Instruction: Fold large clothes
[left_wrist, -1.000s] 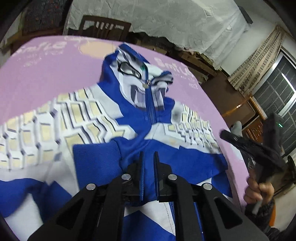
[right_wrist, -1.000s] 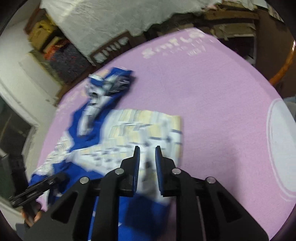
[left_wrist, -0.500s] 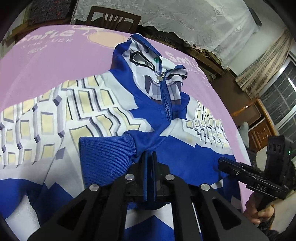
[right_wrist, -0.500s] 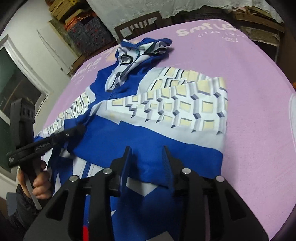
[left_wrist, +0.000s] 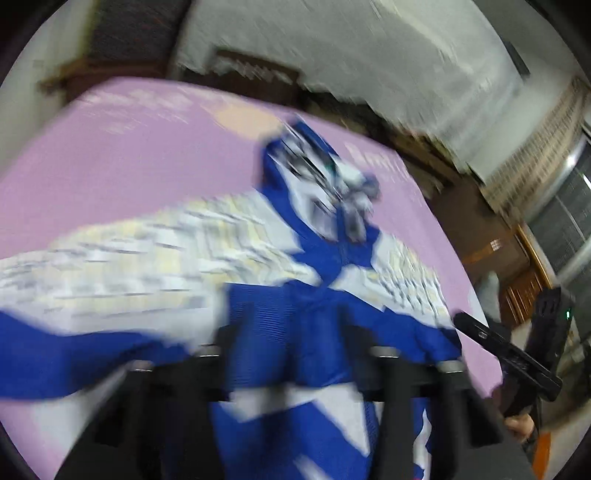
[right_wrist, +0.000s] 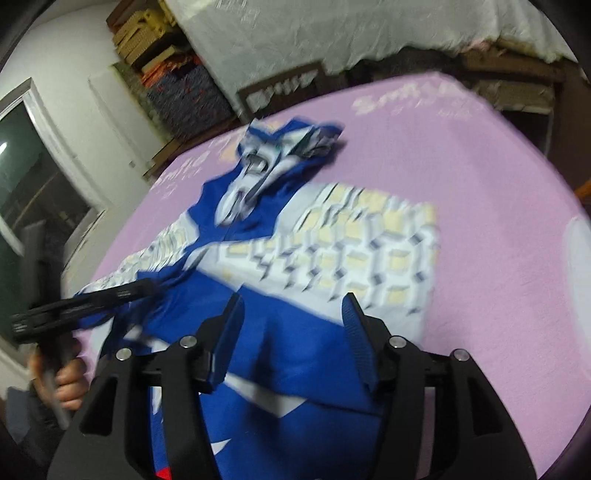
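A blue and white zip hoodie lies face up on the pink tablecloth, hood at the far end, both patterned sleeves folded in across the chest. My left gripper hangs just above the blue cuff area; its jaws are opening, and the blue cloth seen in the gap is not pinched. That view is heavily blurred. My right gripper hovers over the blue end of the right sleeve, jaws opening with nothing gripped. Each gripper shows in the other view: left gripper, right gripper.
A wooden chair stands at the table's far edge before a white draped sheet. Stacked boxes fill the back left corner. A window and wooden furniture lie to the right. A hand holds the left gripper's handle.
The left gripper has let go of the blue cuff; its jaws went from shut to spread and it drew back. The right gripper's jaws widened further over the folded sleeve.
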